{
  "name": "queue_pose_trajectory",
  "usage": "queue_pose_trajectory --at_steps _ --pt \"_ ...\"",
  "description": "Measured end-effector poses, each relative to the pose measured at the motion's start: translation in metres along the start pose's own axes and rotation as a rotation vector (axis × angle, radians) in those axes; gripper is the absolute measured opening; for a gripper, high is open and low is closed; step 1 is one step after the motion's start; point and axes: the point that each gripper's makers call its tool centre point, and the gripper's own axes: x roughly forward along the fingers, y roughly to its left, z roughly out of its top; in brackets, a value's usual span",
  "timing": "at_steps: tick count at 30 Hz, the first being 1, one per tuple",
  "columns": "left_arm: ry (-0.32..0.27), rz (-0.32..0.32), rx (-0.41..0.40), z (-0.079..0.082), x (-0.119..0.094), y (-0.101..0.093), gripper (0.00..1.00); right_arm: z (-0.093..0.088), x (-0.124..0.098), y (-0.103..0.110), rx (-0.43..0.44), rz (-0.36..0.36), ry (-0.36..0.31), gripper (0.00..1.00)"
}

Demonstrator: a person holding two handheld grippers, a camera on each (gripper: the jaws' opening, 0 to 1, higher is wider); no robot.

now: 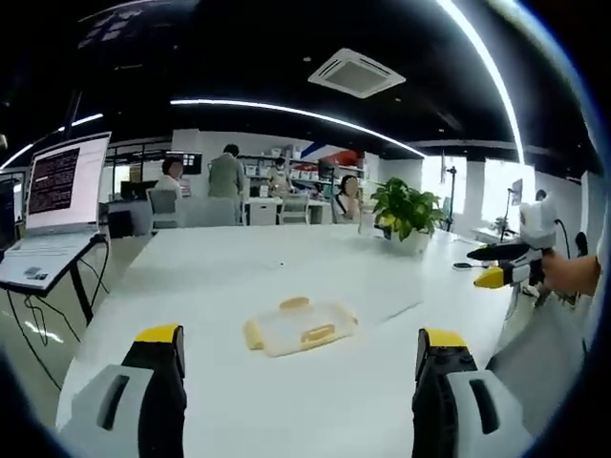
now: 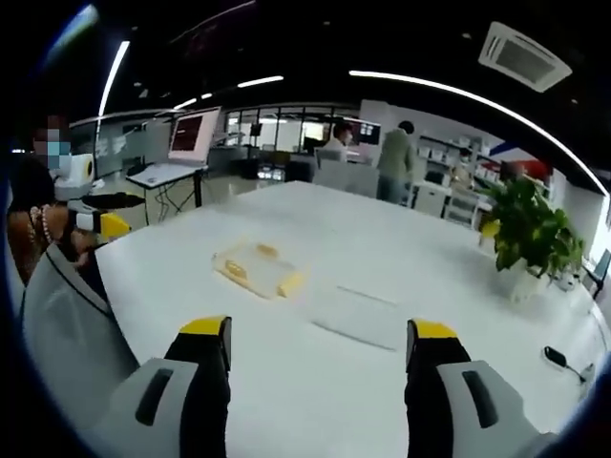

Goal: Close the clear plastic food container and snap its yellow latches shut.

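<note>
**Q:** Fingers first, how do they stand?

**A:** Both pairs stand wide apart with nothing between them. The left gripper (image 1: 298,367) hovers above the near edge of the table (image 1: 220,277); the right gripper (image 2: 320,358) does the same from its own side. In the left gripper view the right gripper also comes in at the far right, held in a hand (image 1: 571,272).

**Q:** Where is the container?

**A:** The container (image 1: 300,325) lies flat on the table, well ahead of both grippers and touched by neither. Yellow latches (image 1: 318,334) show on its sides. In the right gripper view a flat clear sheet (image 2: 358,318) lies just beside it, probably the lid, though I cannot be sure.

**Q:** How will it handle?

**A:** Light, thin and smooth, I judge, so it may slide when pushed. One gripper should steady the rim while the other presses each latch. The walls likely flex, so grip gently.

**Q:** Anything else nearby?

**A:** A plant (image 1: 409,212) stands far off.
</note>
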Motion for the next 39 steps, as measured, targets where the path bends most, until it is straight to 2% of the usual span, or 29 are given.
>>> queue_pose_trajectory --at_steps 1,5,9,14,18,21,25,28,31,35,39 --pt "0.002 0.0 -0.007 0.0 0.003 0.004 0.99 0.003 0.003 0.001 -0.011 0.007 -0.004 0.73" --pt "0.025 0.0 -0.022 -0.001 0.018 0.018 0.99 0.015 0.026 0.007 -0.153 0.04 0.003 0.72" --pt "0.02 0.008 -0.016 0.003 0.032 0.029 0.99 0.031 0.049 0.017 -0.253 0.089 -0.004 0.68" --pt "0.06 -0.011 0.063 0.01 0.054 0.039 0.99 0.046 0.073 0.024 -0.404 0.13 -0.002 0.63" --pt "0.071 -0.039 0.111 0.016 0.07 0.041 0.99 0.056 0.088 0.029 -0.429 0.173 -0.009 0.6" --pt "0.149 -0.055 0.182 0.005 0.084 0.046 0.99 0.059 0.101 0.032 -0.446 0.224 0.007 0.6" --pt "0.201 -0.088 0.243 -0.006 0.098 0.047 0.99 0.058 0.115 0.028 -0.469 0.252 0.042 0.57" --pt "0.247 -0.085 0.245 -0.014 0.107 0.052 0.99 0.055 0.127 0.025 -0.487 0.276 0.075 0.56" --pt "0.264 -0.091 0.257 -0.016 0.116 0.058 0.99 0.052 0.137 0.024 -0.516 0.297 0.098 0.56" --pt "0.362 -0.119 0.321 -0.028 0.124 0.066 0.99 0.041 0.154 0.024 -0.55 0.34 0.134 0.56" --pt "0.392 -0.164 0.392 -0.029 0.133 0.066 0.99 0.027 0.172 0.025 -0.59 0.394 0.193 0.55"
